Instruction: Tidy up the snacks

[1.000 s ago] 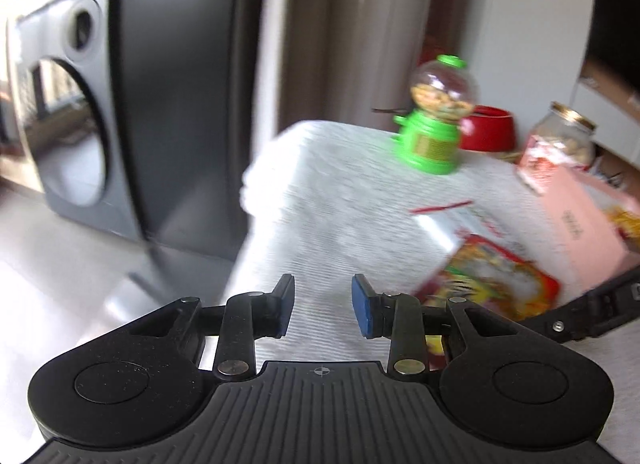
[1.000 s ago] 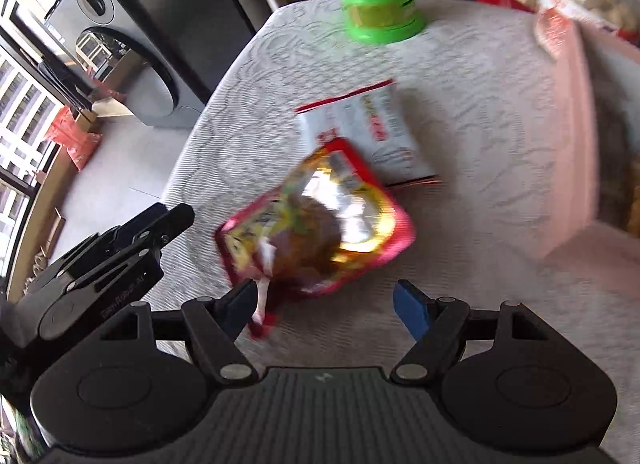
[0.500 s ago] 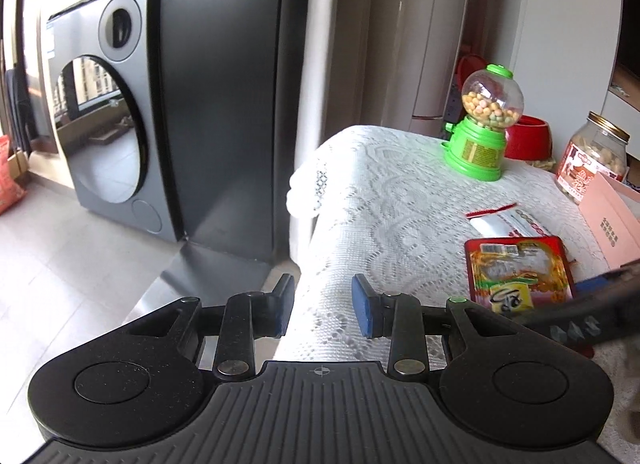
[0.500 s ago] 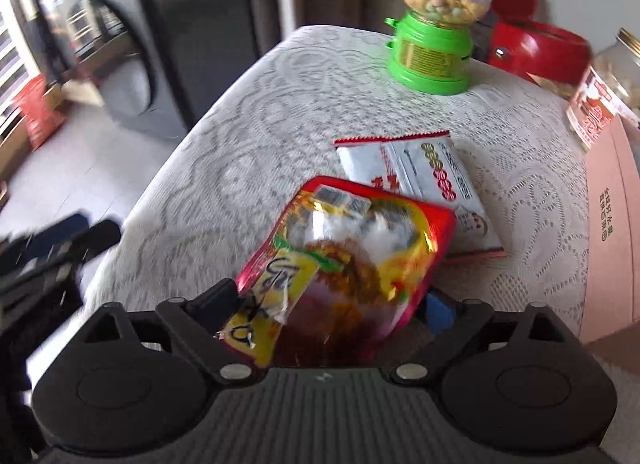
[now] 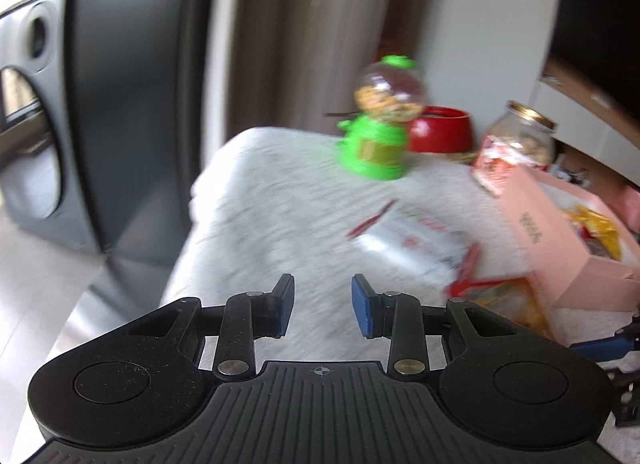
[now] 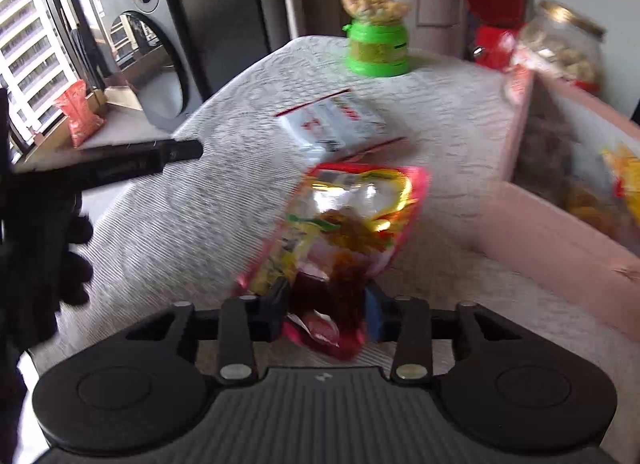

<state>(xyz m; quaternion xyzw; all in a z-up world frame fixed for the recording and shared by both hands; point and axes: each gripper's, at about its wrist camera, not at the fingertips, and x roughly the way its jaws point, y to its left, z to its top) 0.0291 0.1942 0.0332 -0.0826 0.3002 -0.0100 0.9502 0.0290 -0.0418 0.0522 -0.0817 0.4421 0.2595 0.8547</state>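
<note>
My right gripper (image 6: 326,314) is shut on a red and yellow snack bag (image 6: 344,224) and holds it lifted above the white lace tablecloth (image 6: 208,200). The bag also shows low at the right in the left wrist view (image 5: 508,300). A white snack packet with red edges (image 6: 340,126) lies flat on the cloth behind it, also seen in the left wrist view (image 5: 416,240). A pink open box (image 6: 560,200) holding several snacks stands at the right, seen too in the left wrist view (image 5: 560,232). My left gripper (image 5: 322,306) is open and empty over the table's left edge.
A green gumball dispenser (image 6: 376,40), a red container (image 6: 492,16) and a glass jar with a gold lid (image 6: 564,44) stand at the back of the table. A dark appliance (image 6: 152,40) stands on the floor to the left. The left view is blurred.
My right gripper has closed on the red and yellow bag and lifted it off the cloth toward the pink box. The left gripper has swung, still open.
</note>
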